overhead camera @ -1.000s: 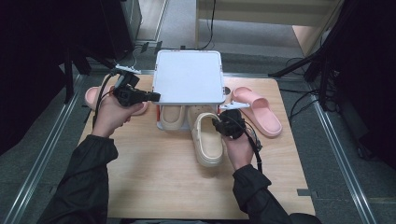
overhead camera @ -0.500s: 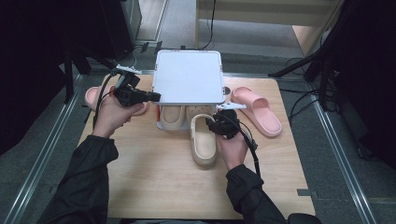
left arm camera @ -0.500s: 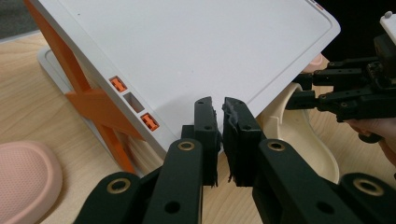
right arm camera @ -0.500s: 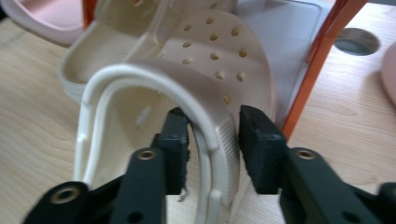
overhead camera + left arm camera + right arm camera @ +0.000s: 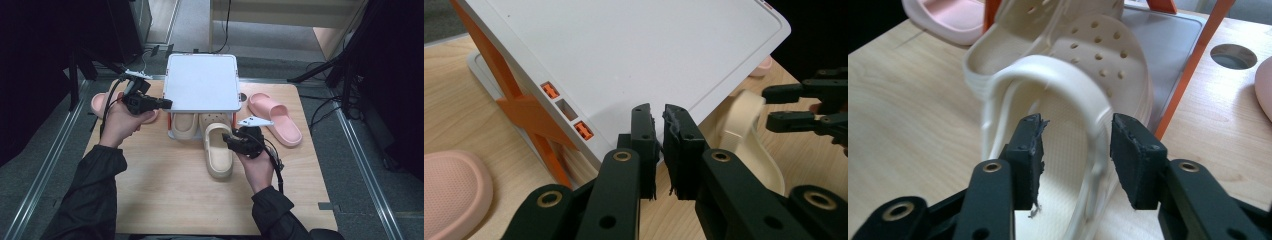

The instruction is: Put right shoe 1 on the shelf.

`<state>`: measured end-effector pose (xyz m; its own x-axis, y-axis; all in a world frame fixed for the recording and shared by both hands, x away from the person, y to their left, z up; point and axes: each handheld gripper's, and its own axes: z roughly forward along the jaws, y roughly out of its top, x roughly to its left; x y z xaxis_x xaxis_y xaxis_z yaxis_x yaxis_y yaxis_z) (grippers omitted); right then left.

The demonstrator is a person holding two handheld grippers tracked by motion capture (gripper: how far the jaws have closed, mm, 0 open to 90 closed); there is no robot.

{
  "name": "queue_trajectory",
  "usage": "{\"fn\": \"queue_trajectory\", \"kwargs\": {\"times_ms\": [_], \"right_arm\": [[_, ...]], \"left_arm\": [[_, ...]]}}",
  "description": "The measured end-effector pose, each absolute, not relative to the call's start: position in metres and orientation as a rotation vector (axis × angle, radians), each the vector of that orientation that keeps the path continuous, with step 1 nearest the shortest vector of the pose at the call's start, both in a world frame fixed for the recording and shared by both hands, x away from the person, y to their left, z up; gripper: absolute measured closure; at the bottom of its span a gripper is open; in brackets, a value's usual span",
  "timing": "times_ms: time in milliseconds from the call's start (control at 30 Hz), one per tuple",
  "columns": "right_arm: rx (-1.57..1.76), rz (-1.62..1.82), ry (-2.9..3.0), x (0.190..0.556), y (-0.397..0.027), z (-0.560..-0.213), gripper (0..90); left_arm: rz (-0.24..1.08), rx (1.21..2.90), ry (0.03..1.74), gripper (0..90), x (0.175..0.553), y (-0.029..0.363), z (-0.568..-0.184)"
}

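So the cream clog (image 5: pixel 219 151) lay right under the right gripper (image 5: pixel 235 142), toe tucked beneath the white shelf rack (image 5: pixel 202 82) and heel sticking out toward the person. Its long axis ran straight away from that gripper's jaws, which is what mattered for the next push or pull. In the right gripper view the jaws had just been opening and stood apart, one on each side of the clog's heel strap (image 5: pixel 1068 80), pads not pressing on it as far as I could tell. The second cream clog (image 5: pixel 184 125) sat just beside it, further in under the rack. The left gripper (image 5: pixel 162 104) was well off to the side, nearly closed on nothing, tips by the rack's edge. The right hand (image 5: pixel 257 167) was clearly the nearer one, so any nudge further in looked like its job.
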<state>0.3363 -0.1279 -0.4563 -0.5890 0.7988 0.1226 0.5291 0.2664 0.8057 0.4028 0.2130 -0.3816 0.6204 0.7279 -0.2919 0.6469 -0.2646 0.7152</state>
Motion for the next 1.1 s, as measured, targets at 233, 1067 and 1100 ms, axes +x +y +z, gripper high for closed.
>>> {"fn": "queue_trajectory", "kwargs": {"times_ms": [233,1067,1100], "right_arm": [[1.197,1.282,2.309,0.315,-0.138,-0.459,75.8],[1.127,1.259,2.421,0.25,-0.143,-0.494,90.0],[1.131,1.255,2.428,0.248,-0.143,-0.495,90.0]], "left_arm": [[0.128,1.993,1.086,82.6,0.402,0.212,-0.381],[0.101,1.997,1.085,83.5,0.406,0.211,-0.38],[0.103,1.997,1.085,83.5,0.406,0.211,-0.38]]}}
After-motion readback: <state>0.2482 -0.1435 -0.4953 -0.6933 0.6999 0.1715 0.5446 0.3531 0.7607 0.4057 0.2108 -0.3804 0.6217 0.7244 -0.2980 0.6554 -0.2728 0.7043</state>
